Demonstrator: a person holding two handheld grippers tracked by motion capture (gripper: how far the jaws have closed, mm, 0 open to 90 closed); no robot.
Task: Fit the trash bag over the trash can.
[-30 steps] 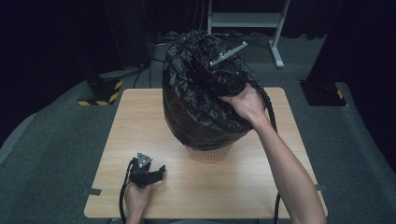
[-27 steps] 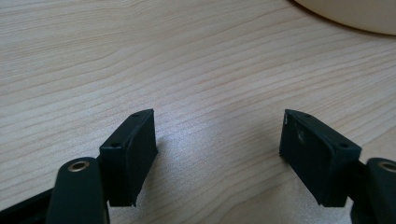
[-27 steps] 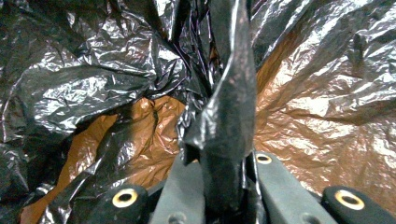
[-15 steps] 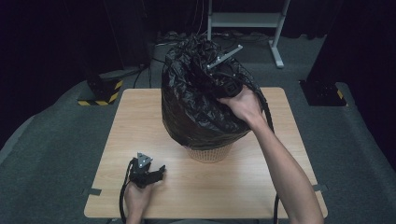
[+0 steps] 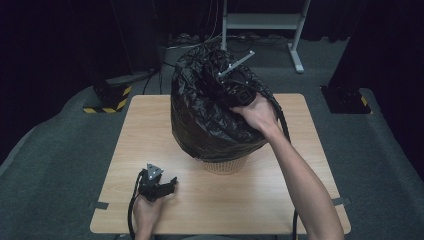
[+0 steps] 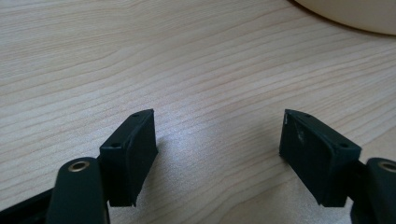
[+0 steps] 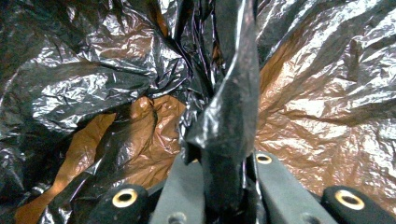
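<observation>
Liner fitting, right side.
My right gripper pinches a fold of black bag rising straight ahead; left gripper idles open on bench.

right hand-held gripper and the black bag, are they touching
Touching. In the right gripper view, the right hand-held gripper has its jaws pinched shut on a fold of the black bag, with the plastic squeezed between them.

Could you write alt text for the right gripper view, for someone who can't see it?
The right gripper has its two black jaws shut on a fold of a crinkled black bin bag, and the pinched strip of plastic rises up the middle of the picture. Around it the shiny plastic spreads in creases, with orange-brown light showing through the thinner patches.
</observation>
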